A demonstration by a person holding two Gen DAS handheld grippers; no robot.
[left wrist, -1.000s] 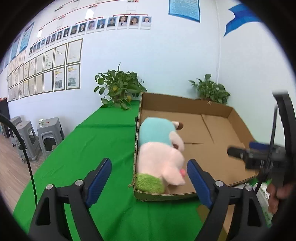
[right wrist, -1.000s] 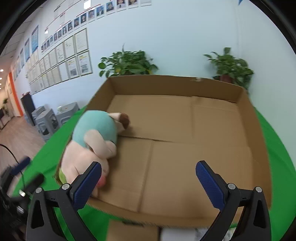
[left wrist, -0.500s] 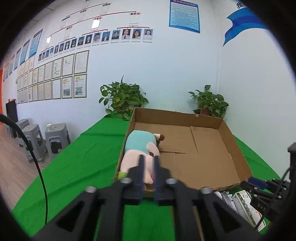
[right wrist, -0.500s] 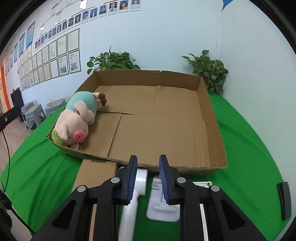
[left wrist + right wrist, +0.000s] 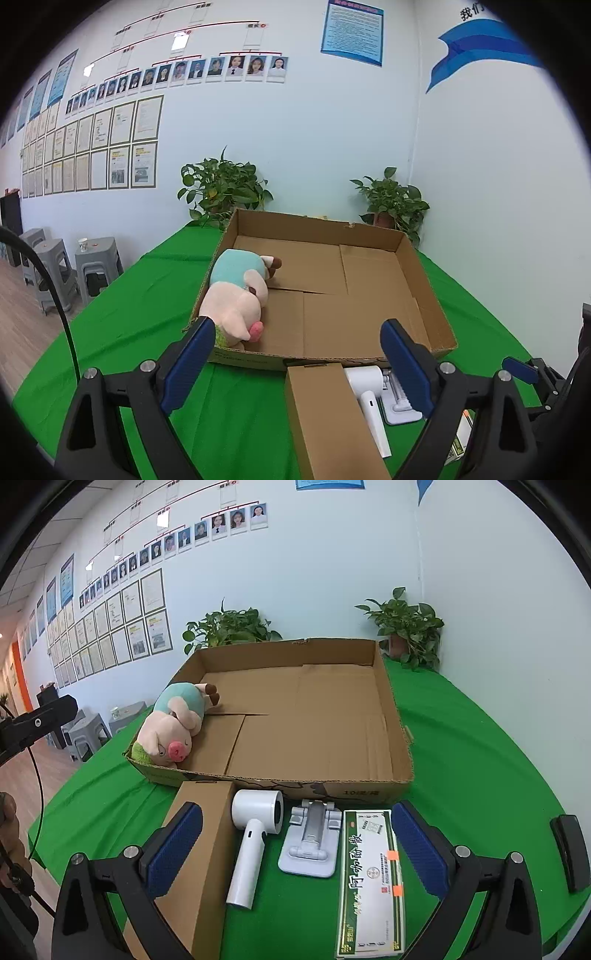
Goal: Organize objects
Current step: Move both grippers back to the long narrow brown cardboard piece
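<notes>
A pink plush pig [image 5: 236, 295] [image 5: 173, 723] lies in the left front corner of a shallow cardboard box [image 5: 424, 295] [image 5: 391, 738]. In front of the box on the green cloth lie a long brown carton [image 5: 199, 849] [image 5: 328, 413], a white hair dryer [image 5: 255, 830] [image 5: 369, 398], a grey phone stand [image 5: 312, 838] and a green-edged medicine box [image 5: 371, 882]. My left gripper [image 5: 295, 365] is open and empty, above the carton. My right gripper [image 5: 295, 849] is open and empty, above the row of objects.
Two potted plants [image 5: 229, 631] [image 5: 410, 627] stand behind the box by the wall. Grey stools [image 5: 92, 262] stand off the table's left side. A black object [image 5: 569, 849] lies at the table's right edge.
Both grippers have pulled back from the box, shut half a second ago, and are open again now. The pig stays in the box. The row of objects has come into view.
</notes>
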